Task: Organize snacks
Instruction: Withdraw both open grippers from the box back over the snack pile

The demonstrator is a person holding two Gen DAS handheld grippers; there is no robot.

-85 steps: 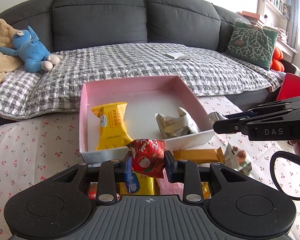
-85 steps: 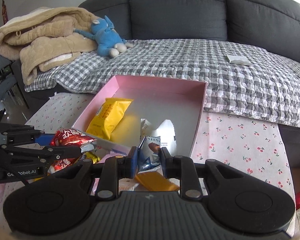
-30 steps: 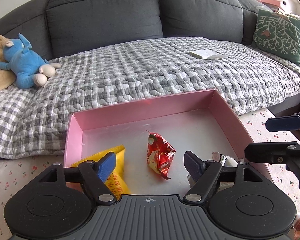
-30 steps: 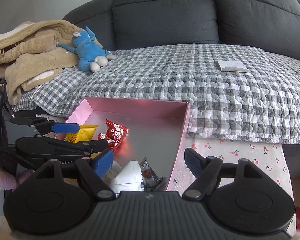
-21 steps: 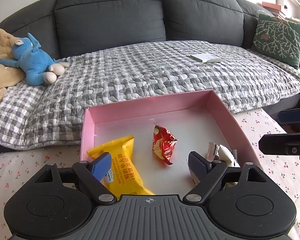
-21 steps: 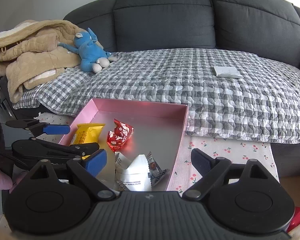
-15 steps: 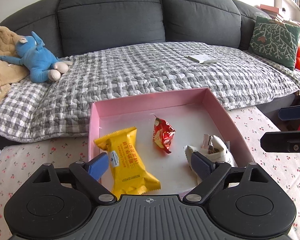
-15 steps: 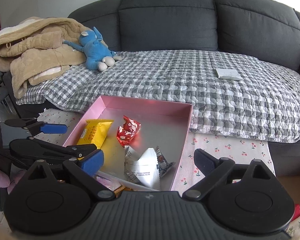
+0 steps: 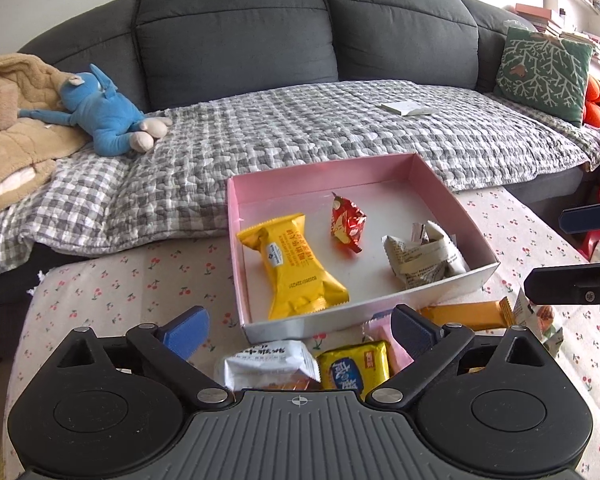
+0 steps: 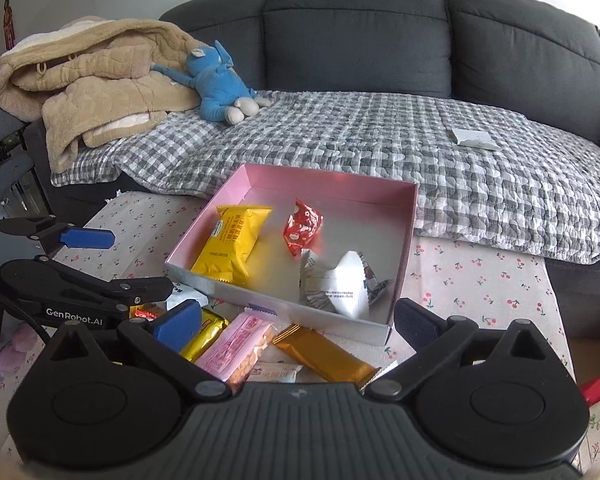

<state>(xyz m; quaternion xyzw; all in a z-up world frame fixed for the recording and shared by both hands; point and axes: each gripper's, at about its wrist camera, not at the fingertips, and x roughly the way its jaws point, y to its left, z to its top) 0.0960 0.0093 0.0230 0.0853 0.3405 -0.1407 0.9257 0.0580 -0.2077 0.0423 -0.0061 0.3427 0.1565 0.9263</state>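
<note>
A pink box (image 9: 236, 240) on the cherry-print table holds a yellow packet (image 9: 296, 268), a red packet (image 9: 346, 226) and a crumpled white packet (image 9: 420, 260). Loose snacks lie in front of it: a white packet (image 9: 268, 364), a yellow-blue packet (image 9: 356, 368), a pink packet (image 10: 240, 344) and a golden bar (image 10: 324, 354). My left gripper (image 9: 296, 326) hangs over these loose snacks, its jaws opening with nothing between them. My right gripper (image 10: 296, 320) hovers at the box's near right corner. Its jaws are opening too and hold nothing.
Behind the table runs a dark grey sofa (image 9: 236, 36) under a checked blanket (image 9: 300, 128). On it lie a blue plush toy (image 9: 108, 120), a beige coat (image 10: 92, 80) and a green cushion (image 9: 540, 68). The table's far edge meets the sofa.
Both grippers have let go of their packets, which now lie in the box. They have drawn back from the box and spread wider, bringing the loose snacks in front into view.
</note>
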